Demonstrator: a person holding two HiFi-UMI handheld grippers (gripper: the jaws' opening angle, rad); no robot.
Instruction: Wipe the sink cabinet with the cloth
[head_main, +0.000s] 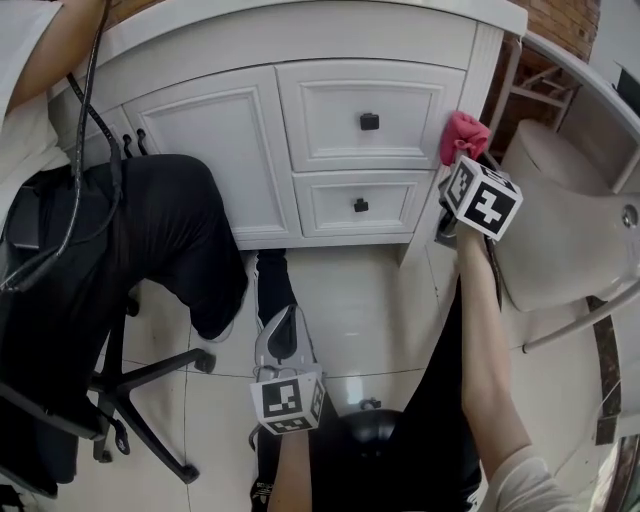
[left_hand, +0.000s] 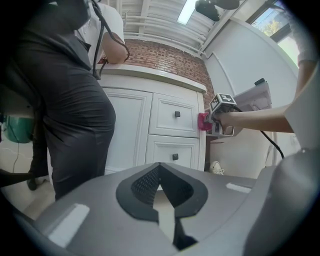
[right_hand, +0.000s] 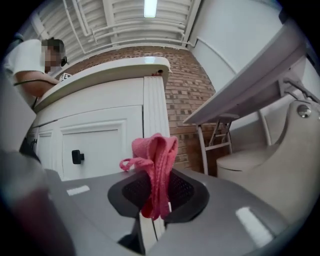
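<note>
Pinched tight in right gripper (right_hand: 156, 200): pink knitted cloth (right_hand: 154, 160), folded into bunched upright loops, one strand curling left. Held at right edge of white panelled sink cabinet (head_main: 330, 40), level with upper drawer (head_main: 400, 90). Left gripper (left_hand: 159, 172) closed on nothing, low over pale floor tiles (head_main: 350, 310).

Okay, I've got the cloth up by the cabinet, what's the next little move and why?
Probably press the cloth in the right gripper flat against the corner post of the cabinet and drag it downward. Its jaws are clamped on the cloth, which sits beside the top drawer at that post; contact isn't clear yet.
</note>
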